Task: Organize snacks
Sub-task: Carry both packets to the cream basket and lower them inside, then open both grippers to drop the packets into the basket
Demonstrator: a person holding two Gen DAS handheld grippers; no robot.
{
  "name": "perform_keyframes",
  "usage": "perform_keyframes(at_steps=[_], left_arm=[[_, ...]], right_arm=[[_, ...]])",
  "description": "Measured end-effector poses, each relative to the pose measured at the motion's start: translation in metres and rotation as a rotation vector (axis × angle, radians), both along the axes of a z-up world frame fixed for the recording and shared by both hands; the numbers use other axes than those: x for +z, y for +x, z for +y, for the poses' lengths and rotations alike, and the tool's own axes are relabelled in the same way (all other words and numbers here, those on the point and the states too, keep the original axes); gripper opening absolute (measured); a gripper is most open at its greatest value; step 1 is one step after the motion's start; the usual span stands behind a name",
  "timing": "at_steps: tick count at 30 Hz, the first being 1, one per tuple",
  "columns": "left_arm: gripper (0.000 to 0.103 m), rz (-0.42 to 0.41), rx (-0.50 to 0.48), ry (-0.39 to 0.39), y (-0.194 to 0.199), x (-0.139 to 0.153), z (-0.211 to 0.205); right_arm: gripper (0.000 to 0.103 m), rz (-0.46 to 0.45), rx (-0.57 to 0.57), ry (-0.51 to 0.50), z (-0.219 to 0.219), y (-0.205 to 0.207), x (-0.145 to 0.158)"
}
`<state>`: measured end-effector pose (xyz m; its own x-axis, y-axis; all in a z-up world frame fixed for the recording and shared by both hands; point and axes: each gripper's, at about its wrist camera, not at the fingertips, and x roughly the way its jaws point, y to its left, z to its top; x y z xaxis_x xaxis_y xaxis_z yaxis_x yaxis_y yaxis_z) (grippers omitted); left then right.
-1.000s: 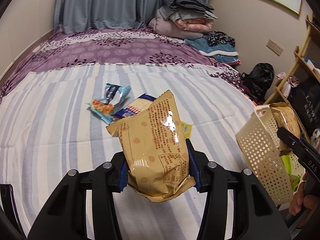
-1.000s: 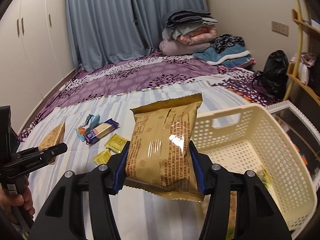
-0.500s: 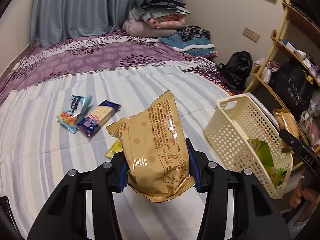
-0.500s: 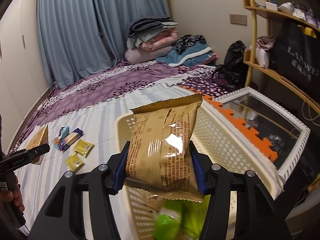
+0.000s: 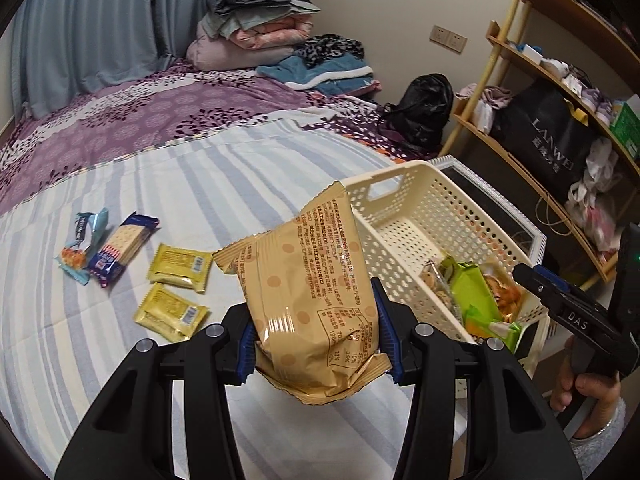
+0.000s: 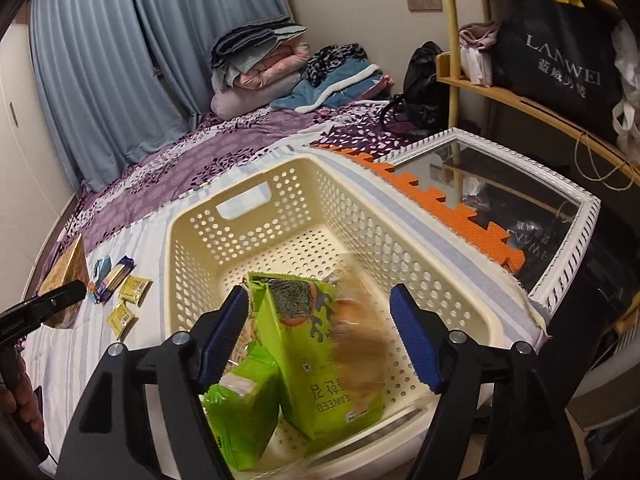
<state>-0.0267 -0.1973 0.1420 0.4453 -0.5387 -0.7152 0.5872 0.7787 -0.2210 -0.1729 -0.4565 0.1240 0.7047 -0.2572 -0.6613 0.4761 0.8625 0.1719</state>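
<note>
My left gripper [image 5: 316, 336] is shut on a tan snack bag [image 5: 308, 292], held upright above the striped bed, just left of the cream basket [image 5: 404, 216]. My right gripper [image 6: 318, 332] is open over the basket [image 6: 280, 224]; a blurred tan bag [image 6: 360, 348] drops from it onto the green seaweed packs [image 6: 316, 360] inside. Loose on the bed lie two yellow packets [image 5: 176, 292], a blue cracker pack [image 5: 120, 248] and a light blue packet [image 5: 82, 240].
A white-framed mirror [image 6: 516, 208] and an orange foam mat [image 6: 448, 204] lie right of the basket. A wooden shelf with a black bag [image 6: 560, 60] stands at the right. Folded bedding [image 5: 264, 28] is stacked at the far end of the bed.
My right gripper has opened over the basket and let go of its tan bag, which is falling in. My left gripper has swung right toward the basket, still holding its bag.
</note>
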Motion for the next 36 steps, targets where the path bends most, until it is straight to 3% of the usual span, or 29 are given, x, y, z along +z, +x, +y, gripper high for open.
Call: perform_keyframes(at_steps=[22,28,36], left_arm=[[0.05,0.091,-0.283,-0.07,-0.033,-0.012,-0.112],[0.081,0.105,-0.29,-0.115,-0.032,-0.017,-0.121],[0.082,0.067,-0.248,-0.096,-0.028,-0.01,-0.104]], right_arm=[[0.073,-0.028,-0.055,0.002,-0.012,-0.02,-0.001],[0.073,-0.029,-0.064,-0.006,-0.012,-0.022,-0.001],[0.073,-0.044,-0.035,-0.002,-0.006,-0.016,0.004]])
